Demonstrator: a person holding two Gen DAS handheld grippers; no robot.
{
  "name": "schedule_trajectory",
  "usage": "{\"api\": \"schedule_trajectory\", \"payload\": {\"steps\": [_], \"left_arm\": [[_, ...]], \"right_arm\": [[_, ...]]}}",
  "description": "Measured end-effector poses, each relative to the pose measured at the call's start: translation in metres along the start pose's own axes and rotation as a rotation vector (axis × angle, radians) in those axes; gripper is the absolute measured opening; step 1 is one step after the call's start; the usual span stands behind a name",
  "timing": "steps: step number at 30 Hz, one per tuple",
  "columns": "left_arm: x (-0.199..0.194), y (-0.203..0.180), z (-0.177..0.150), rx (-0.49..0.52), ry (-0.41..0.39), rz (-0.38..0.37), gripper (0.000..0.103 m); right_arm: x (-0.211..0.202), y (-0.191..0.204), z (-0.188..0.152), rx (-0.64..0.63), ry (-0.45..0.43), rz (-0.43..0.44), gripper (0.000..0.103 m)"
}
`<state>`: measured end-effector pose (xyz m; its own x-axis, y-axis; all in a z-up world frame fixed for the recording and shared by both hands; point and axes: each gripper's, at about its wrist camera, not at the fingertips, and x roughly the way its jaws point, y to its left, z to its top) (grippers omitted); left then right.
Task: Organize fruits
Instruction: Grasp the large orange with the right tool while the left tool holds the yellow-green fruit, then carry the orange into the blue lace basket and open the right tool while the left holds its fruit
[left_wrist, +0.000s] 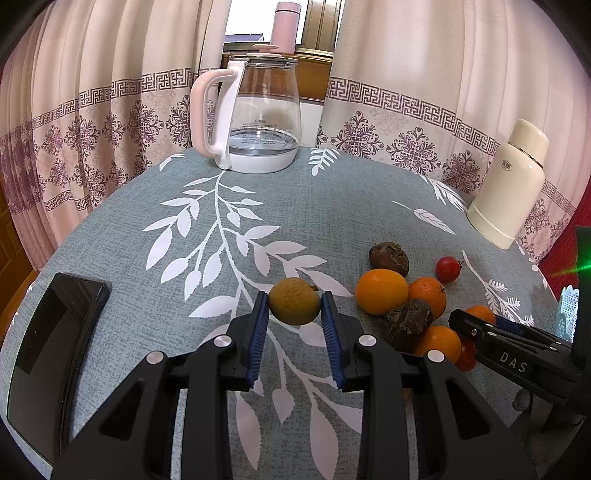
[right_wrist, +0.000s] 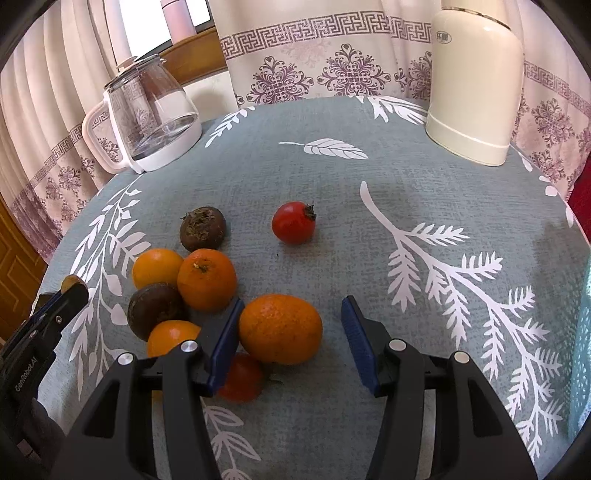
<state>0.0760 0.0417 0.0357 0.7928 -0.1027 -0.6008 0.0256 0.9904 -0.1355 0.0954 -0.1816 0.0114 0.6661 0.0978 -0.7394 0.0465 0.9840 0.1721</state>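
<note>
Left gripper (left_wrist: 294, 320) clamped on a yellow-brown round fruit (left_wrist: 294, 301), both blue pads touching its sides, fruit just over the tablecloth (left_wrist: 332, 206) near the table's front edge. Black tray (left_wrist: 48, 343) at the front-left edge.

Right gripper (right_wrist: 291, 336) jaws apart around a large orange (right_wrist: 280, 328); left pad touches or nearly touches it, right pad stands clear with a gap. A red fruit (right_wrist: 242, 376) lies partly hidden under the left finger.

Behind and left of that, a touching pile: small orange (right_wrist: 171, 338), dark brown fruit (right_wrist: 155, 310), two more oranges (right_wrist: 206, 278) (right_wrist: 157, 266), another dark brown fruit (right_wrist: 203, 228) just beyond. A lone red fruit (right_wrist: 293, 222) sits apart toward the table's middle.

Far edge: glass kettle (left_wrist: 255, 122) with pink handle at back-left, cream flask (left_wrist: 511, 184) at back-right. Patterned curtains (left_wrist: 92, 122) behind.
</note>
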Motion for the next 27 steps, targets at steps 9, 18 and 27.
{"api": "schedule_trajectory", "payload": {"steps": [9, 18, 27], "left_arm": [[0.0, 0.0, -0.001, 0.003, -0.001, 0.0, 0.03], [-0.002, -0.002, 0.0, 0.009, -0.007, -0.003, 0.03], [-0.008, -0.001, 0.001, 0.001, -0.034, -0.041, 0.03]], "right_arm": [[-0.006, 0.008, -0.004, -0.046, -0.022, -0.004, 0.041], [-0.012, 0.002, -0.005, -0.011, -0.047, 0.02, 0.041], [-0.029, 0.003, -0.007, -0.023, -0.106, -0.005, 0.041]]}}
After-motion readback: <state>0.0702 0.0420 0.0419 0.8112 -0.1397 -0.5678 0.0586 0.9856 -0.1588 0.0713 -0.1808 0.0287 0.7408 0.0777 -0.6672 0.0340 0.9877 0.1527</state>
